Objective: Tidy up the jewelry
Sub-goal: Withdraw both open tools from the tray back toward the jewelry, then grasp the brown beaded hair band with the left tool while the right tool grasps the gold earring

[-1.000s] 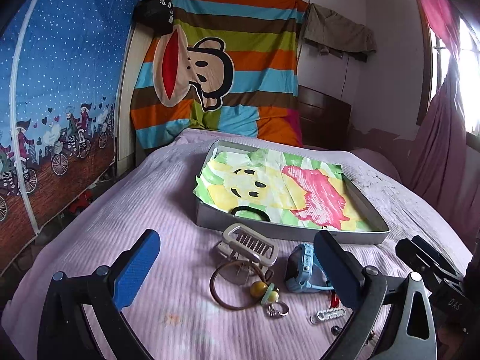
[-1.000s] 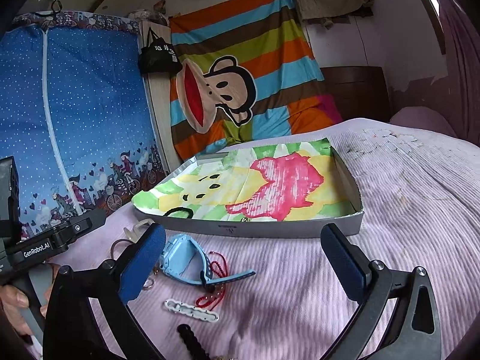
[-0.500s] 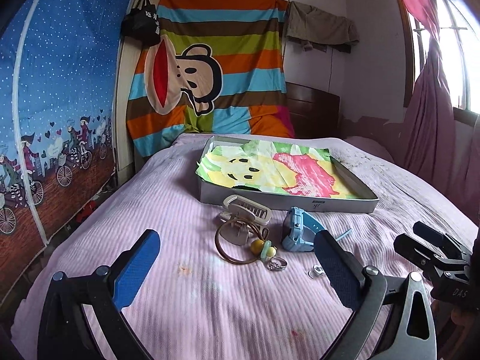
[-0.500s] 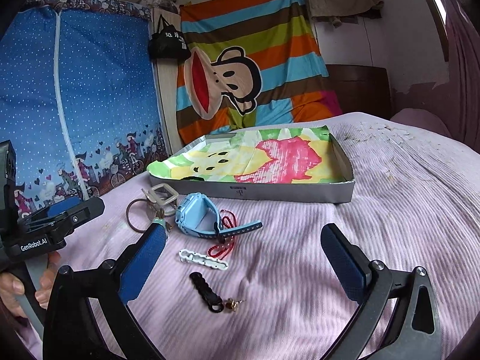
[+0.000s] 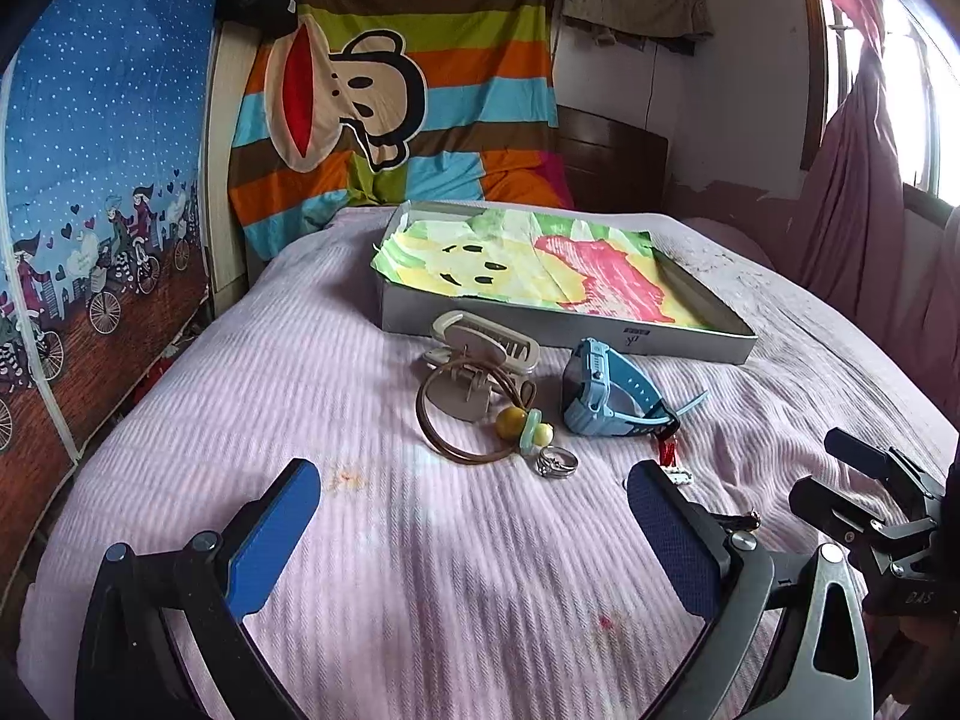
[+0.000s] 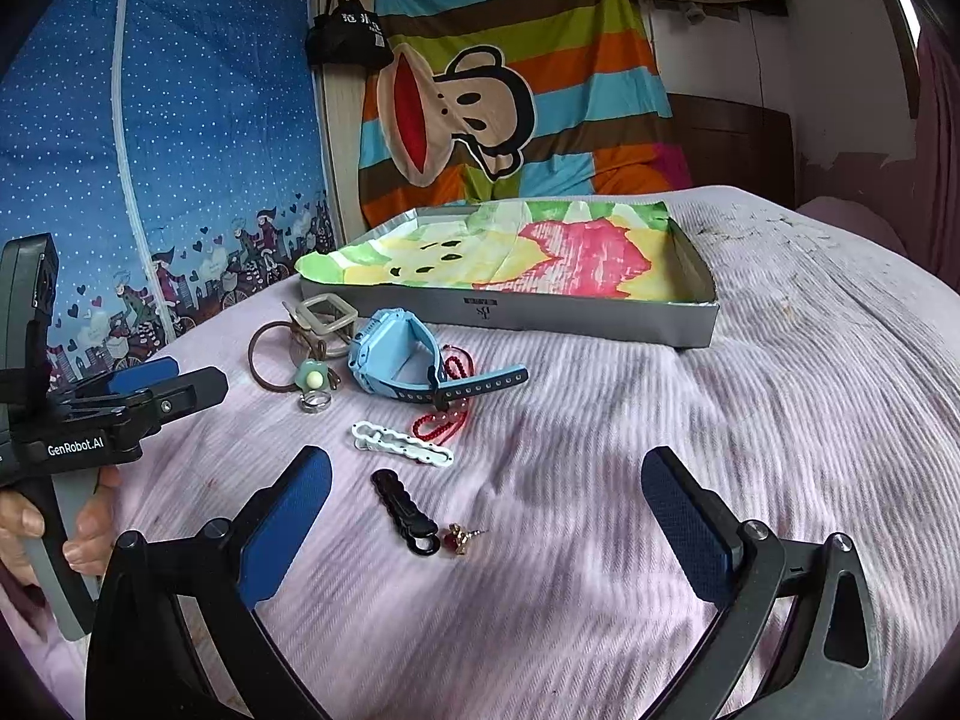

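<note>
A grey tray (image 5: pixel 540 336) (image 6: pixel 576 315) lined with a cartoon picture lies on the pink bedspread. In front of it lie a beige hair claw (image 5: pixel 486 354), a brown hair tie (image 5: pixel 438 426) (image 6: pixel 264 360) with yellow-green beads (image 5: pixel 522 426), a silver ring (image 5: pixel 557 461) (image 6: pixel 315 401), a blue watch (image 5: pixel 606 390) (image 6: pixel 402 360), a red bead string (image 6: pixel 447 414), a white clip (image 6: pixel 401 444), a black clip (image 6: pixel 405 510) and a red earring (image 6: pixel 459 537). My left gripper (image 5: pixel 474 528) is open and empty, short of the ring. My right gripper (image 6: pixel 486 528) is open and empty around the black clip and earring.
The bed's left edge drops beside a blue zipped wardrobe (image 6: pixel 150 150). A striped monkey blanket (image 5: pixel 390 90) hangs behind the tray. Pink curtains (image 5: pixel 858 180) hang at the right. The other gripper shows at each view's side (image 5: pixel 882 510) (image 6: pixel 108 408).
Both grippers have pulled back from the tray and tilted down, so more bedspread and the small clips and earring come into view. Both stay open and nothing was picked up.
</note>
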The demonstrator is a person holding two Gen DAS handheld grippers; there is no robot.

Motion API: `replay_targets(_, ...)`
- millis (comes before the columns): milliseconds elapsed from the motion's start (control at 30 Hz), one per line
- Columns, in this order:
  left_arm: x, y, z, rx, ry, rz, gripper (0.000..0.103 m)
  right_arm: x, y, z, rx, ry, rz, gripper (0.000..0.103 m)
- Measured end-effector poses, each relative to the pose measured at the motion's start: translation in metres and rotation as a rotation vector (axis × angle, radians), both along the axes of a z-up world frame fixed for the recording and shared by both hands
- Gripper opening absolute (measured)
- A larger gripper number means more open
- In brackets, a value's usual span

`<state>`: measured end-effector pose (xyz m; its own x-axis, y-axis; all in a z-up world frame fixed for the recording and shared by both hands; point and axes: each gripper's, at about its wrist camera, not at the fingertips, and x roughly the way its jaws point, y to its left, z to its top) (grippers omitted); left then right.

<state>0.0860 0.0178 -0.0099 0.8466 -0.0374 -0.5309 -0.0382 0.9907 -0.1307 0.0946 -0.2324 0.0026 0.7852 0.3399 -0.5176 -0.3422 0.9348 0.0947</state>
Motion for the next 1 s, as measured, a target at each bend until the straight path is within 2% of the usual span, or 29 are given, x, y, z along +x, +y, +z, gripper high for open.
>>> replay_targets(233, 0.004, 0.001, -0.008, -0.02, 0.039, -0.031, 0.102, 0.004, -0.002, -0.012, 0.008, 0.071, 0.011, 0.101)
replay_targets(400, 0.011, 0.002, -0.012, -0.04, 0.075, -0.038, 0.088, 0.006, 0.002, -0.018, 0.0, 0.106, 0.036, 0.075)
replay_targets(633, 0.019, -0.001, -0.017, -0.031, 0.104, -0.038, 0.07, 0.006, 0.009, -0.023, -0.013, 0.134, 0.067, 0.056)
replay_targets(800, 0.028, 0.005, -0.019, -0.064, 0.123, -0.014, 0.059, 0.006, 0.013, -0.027, -0.02, 0.153, 0.08, 0.039)
replay_targets(1000, 0.038, 0.009, -0.022, -0.085, 0.135, 0.01, 0.053, 0.009, 0.011, -0.032, -0.01, 0.181, 0.081, 0.029)
